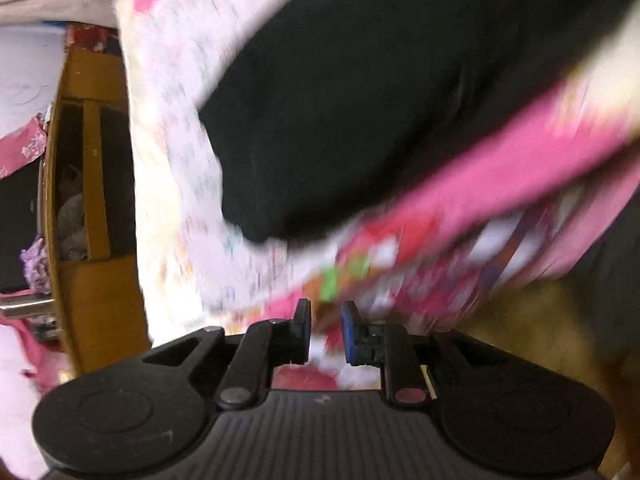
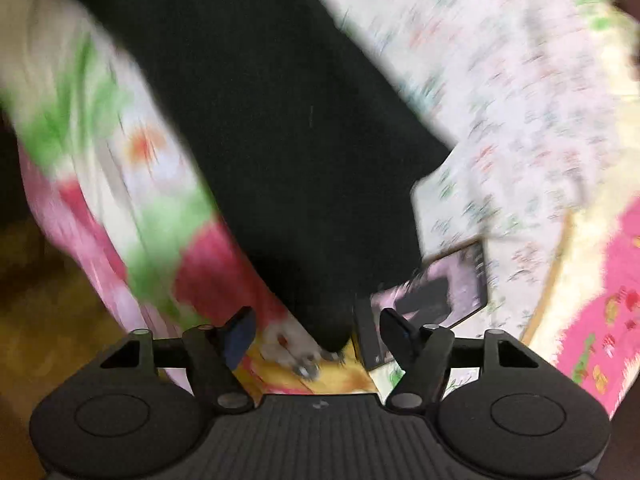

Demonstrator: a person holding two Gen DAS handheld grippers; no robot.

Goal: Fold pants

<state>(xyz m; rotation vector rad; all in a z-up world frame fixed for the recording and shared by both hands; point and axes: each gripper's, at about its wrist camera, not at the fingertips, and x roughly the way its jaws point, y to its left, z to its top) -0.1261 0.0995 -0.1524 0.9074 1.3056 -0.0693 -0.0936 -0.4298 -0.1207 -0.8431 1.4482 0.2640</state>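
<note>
The black pants (image 1: 380, 92) lie spread on a bed with a floral pink and white sheet (image 1: 176, 128). In the left wrist view my left gripper (image 1: 326, 330) hangs over the bed's near edge, short of the pants' rounded lower end, its jaws a small gap apart with nothing between them. In the right wrist view the pants (image 2: 280, 140) run from the top down to a narrow end between my fingers. My right gripper (image 2: 316, 332) is open wide, its fingertips either side of that end. Both views are motion-blurred.
A wooden headboard or shelf (image 1: 92, 184) stands left of the bed with clutter inside. A dark-framed phone or tablet (image 2: 436, 292) lies on the sheet just right of the pants' end. A pink patterned cloth (image 2: 600, 300) lies at far right. Brown floor (image 1: 540, 328) shows below the bed edge.
</note>
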